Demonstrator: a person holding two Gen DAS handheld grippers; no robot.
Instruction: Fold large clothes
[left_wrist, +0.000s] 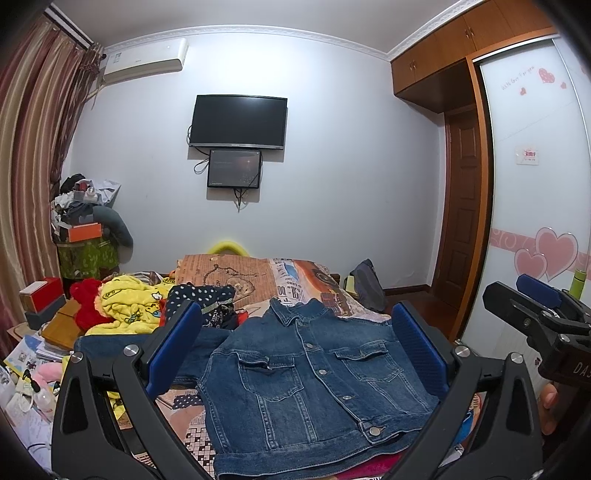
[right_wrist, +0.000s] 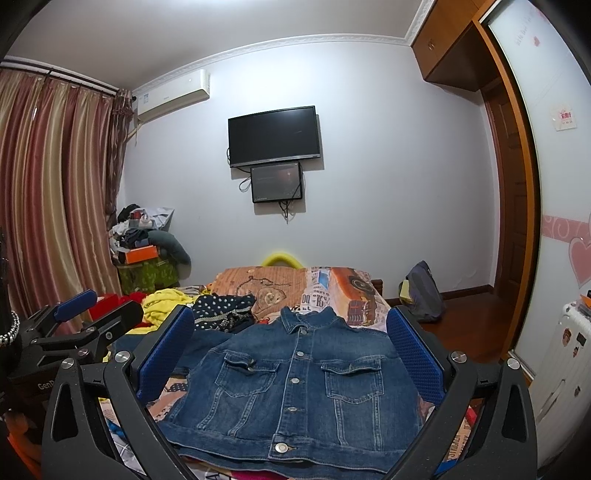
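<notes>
Denim jacket (left_wrist: 314, 384) lies flat and buttoned on the bed (left_wrist: 236, 273), collar toward 12 o'clock, one sleeve stretched toward 9 o'clock. Left gripper (left_wrist: 297, 350) hangs above it with jaws wide, holding nothing. Right gripper (right_wrist: 290, 354) is equally wide and empty, near 3 o'clock.
</notes>
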